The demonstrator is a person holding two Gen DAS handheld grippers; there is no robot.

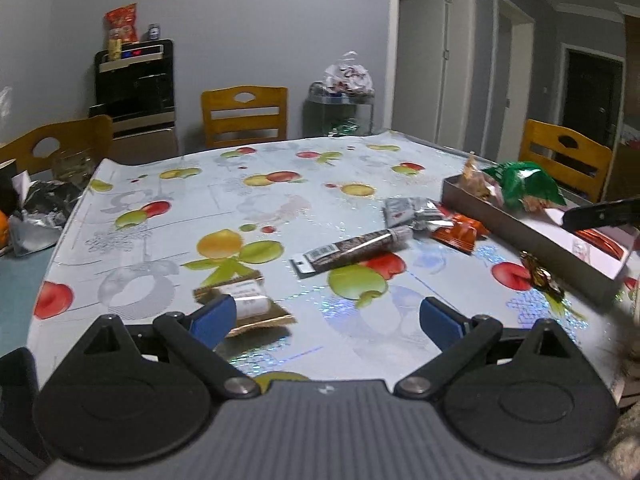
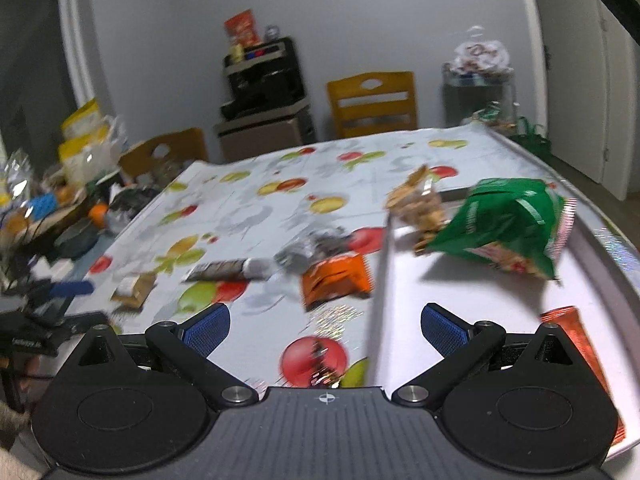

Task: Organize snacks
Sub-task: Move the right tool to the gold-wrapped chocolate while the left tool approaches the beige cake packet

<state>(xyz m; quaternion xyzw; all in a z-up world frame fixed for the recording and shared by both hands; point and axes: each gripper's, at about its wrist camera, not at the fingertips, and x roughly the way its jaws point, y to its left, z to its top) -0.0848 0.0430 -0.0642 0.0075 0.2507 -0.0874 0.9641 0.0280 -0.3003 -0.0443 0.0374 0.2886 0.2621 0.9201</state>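
Note:
My left gripper (image 1: pixel 326 320) hovers open over the fruit-print tablecloth, with a small gold-brown packet (image 1: pixel 248 300) just beyond its left finger. Further out lie a long dark stick packet (image 1: pixel 352 250), a silver pouch (image 1: pixel 412 210) and an orange packet (image 1: pixel 460 232). A shallow white box (image 1: pixel 516 228) at the right holds a green bag (image 1: pixel 524 184), a clear nut bag (image 1: pixel 474 180) and an orange-red packet (image 1: pixel 600 238). My right gripper (image 2: pixel 324 326) is open and empty over the box's left wall (image 2: pixel 380 276). The green bag (image 2: pixel 508 224) and orange packet (image 2: pixel 334 280) lie ahead of it.
A small dark wrapped candy (image 1: pixel 540 274) lies beside the box. Wooden chairs (image 1: pixel 244 114) stand around the table. Clutter of bags and an orange fruit (image 2: pixel 98 214) fills the left side table. A black appliance (image 1: pixel 134 84) and a glass-shelf stand (image 1: pixel 340 108) stand by the wall.

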